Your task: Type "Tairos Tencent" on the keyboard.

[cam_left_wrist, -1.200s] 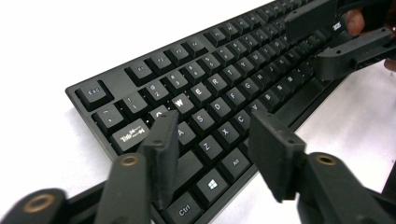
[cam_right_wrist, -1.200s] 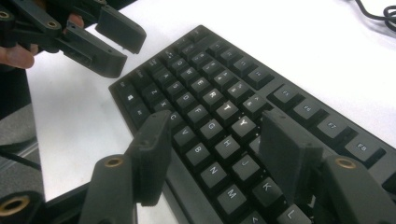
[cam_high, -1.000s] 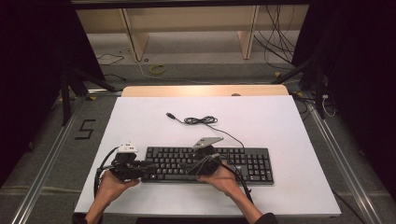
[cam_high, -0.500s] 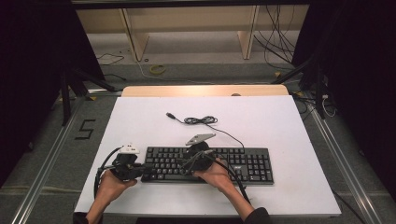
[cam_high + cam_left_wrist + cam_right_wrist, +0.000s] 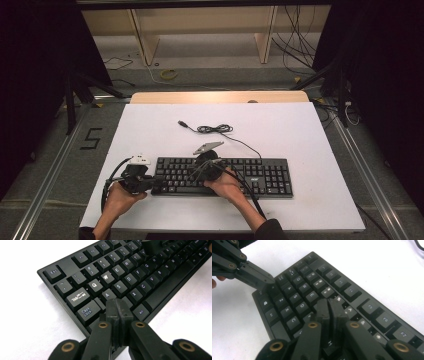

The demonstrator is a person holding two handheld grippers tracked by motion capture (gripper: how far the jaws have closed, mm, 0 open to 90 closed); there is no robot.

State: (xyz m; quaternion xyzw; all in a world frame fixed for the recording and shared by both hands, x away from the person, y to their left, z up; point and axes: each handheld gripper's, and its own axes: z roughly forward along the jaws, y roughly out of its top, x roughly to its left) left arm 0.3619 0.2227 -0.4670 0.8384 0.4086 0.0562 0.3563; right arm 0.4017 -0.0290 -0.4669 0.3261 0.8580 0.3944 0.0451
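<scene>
A black keyboard [image 5: 250,176] lies on the white table [image 5: 305,130], near its front edge. My left gripper [image 5: 152,181] is at the keyboard's left end, jaws shut with nothing between them. In the left gripper view its tips [image 5: 117,307] rest over the keys just below A, beside Caps Lock on the keyboard [image 5: 125,280]. My right gripper [image 5: 201,169] hovers over the letter keys left of centre, also shut and empty. In the right gripper view its tips [image 5: 329,305] sit on the keyboard [image 5: 297,292] to the right of the E and D keys. The left gripper [image 5: 265,281] touches the far-left keys there.
The keyboard's cable [image 5: 216,129] lies coiled behind it, ending in a USB plug [image 5: 183,123]. A wooden strip [image 5: 220,97] runs along the table's far edge. Open white surface lies left, right and behind the keyboard. A "5" mark [image 5: 91,138] is on the floor at left.
My right gripper has slid left along the keyboard towards the left-hand letter keys. The left gripper has stayed at the keyboard's left end.
</scene>
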